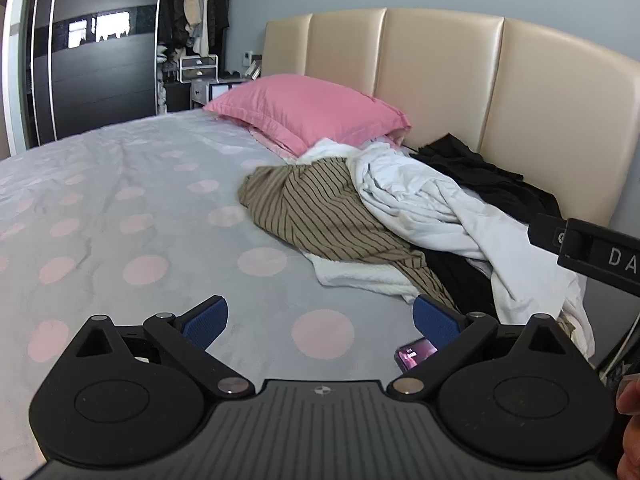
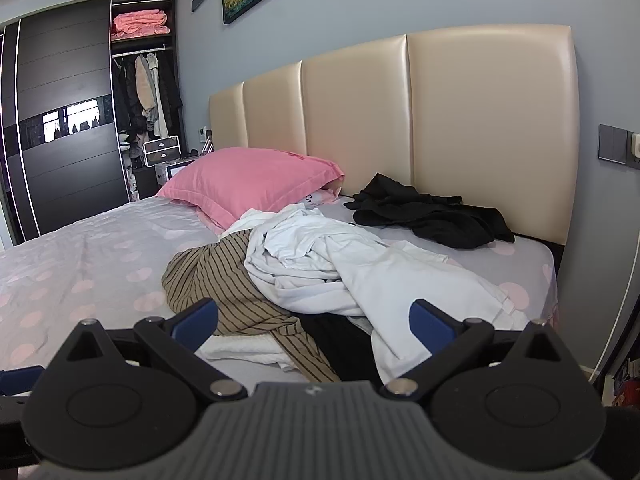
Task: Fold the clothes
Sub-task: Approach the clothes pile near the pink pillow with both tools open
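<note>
Bed: grey cover with pink dots; its near-left expanse carries no garment.
Clothes heap: lies crumpled on the right side of the bed, below the pink pillow.
Striped garment: olive with dark stripes, bunched, partly under the white one.
White garment: rumpled, draped over the heap and trailing toward the bed edge.
White towel-like piece: flat at the bottom of the heap, mostly covered.
Black garment: loose against the headboard, apart from the main heap; more dark cloth shows under the heap.
Phone: on the cover, just beside the heap, screen lit.
Left gripper: released, fingers spread wide, nothing between them, above bare cover short of the heap.
Right gripper: released, fingers spread, empty, facing the heap.
Progress: no folded item is visible on the bed; every garment in view lies unfolded. Judged, all visible pieces remain to be folded. Whether folded pieces sit out of view cannot be told.
</note>
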{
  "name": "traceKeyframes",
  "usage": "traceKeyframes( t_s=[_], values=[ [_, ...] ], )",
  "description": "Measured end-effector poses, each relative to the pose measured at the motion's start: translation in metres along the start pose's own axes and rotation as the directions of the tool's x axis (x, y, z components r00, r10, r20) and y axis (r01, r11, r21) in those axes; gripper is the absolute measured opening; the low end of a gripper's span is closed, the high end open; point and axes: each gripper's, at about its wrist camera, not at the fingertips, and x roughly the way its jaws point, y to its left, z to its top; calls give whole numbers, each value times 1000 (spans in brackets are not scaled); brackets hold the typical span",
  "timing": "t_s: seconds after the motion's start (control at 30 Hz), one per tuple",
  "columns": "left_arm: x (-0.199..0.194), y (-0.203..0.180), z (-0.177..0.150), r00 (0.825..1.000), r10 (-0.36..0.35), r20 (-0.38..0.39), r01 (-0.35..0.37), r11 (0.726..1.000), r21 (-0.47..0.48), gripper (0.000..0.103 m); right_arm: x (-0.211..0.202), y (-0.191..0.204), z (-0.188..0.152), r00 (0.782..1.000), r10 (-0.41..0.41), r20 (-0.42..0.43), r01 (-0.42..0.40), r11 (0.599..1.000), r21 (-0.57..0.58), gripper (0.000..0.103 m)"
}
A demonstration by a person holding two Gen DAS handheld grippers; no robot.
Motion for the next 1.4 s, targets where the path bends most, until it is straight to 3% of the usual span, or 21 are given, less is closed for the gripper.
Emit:
traceKeyframes(
  t_s=[0.37,0.93,1.03,1.1,1.13,1.2,1.4],
  values=[
    [2,-9,-3,998,29,-63,-27,999,32,100,-1,0,3,1000,9,1,-9,1000,6,102],
    [2,-4,-1,994,22,-108,-27,999,-41,96,-3,-3,-2,1000,20,16,-20,999,25,102],
    [0,-5,-2,994,20,-104,-24,999,-29,85,-3,-4,-2,1000,19,18,-19,999,28,102],
    [0,-6,-1,994,20,-104,-23,999,-23,70,-3,-4,-2,1000,18,18,-18,999,30,102],
    [0,-7,-1,994,20,-106,-23,1000,-22,67,-3,-4,-2,1000,18,18,-18,999,31,102],
    [0,-7,-1,994,12,-110,-15,1000,-22,63,-3,-4,-2,1000,18,19,-18,999,29,102],
    [-2,-1,-1,996,-3,-90,-2,998,-57,62,-3,-5,-2,1000,13,22,-14,1000,16,102]
  ],
)
